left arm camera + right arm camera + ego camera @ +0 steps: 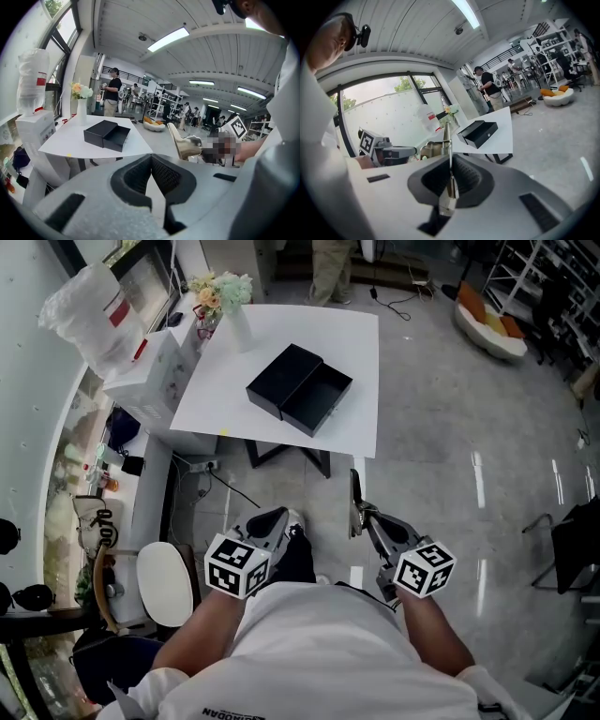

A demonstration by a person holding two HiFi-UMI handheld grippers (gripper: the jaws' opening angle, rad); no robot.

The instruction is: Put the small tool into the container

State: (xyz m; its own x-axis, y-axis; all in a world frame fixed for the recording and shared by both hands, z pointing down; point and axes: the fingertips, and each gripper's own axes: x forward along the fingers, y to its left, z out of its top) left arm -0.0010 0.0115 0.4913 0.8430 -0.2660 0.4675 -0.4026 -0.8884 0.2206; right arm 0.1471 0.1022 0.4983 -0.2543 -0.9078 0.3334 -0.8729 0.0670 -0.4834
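Note:
A black box [300,388] lies on the white table [356,334], one half open upward and the other half beside it; it also shows as the black box [107,134] and the black box [478,132]. I stand back from the table. My right gripper [360,514] is shut on a slim metal tool [449,154] that sticks out forward toward the table. My left gripper [274,521] is held level with it; its jaws [151,159] meet at the tips with nothing between them.
A vase of flowers [230,296] stands at the table's far left corner. White cartons and a plastic bag [141,371] crowd the left side, with a round stool [164,582] below them. A person [333,268] stands beyond the table. Grey floor lies to the right.

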